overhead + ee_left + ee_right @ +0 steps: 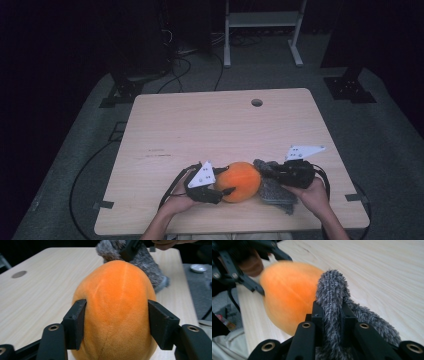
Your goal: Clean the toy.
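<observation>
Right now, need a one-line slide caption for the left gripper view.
Left tool straddles the orange plush toy on the wooden table, grey furry cloth just behind it.

I was working in what looked like a lab or recording room, not a home. I sat at a plain light-wood table (220,125) with a round cable hole (257,102) near its far edge, standing on grey carpet (395,150). Black cables (180,70) ran loose across the floor to dark stands (125,90) at the back, beside a white metal frame (262,30). Everything around the table lay in darkness.
</observation>
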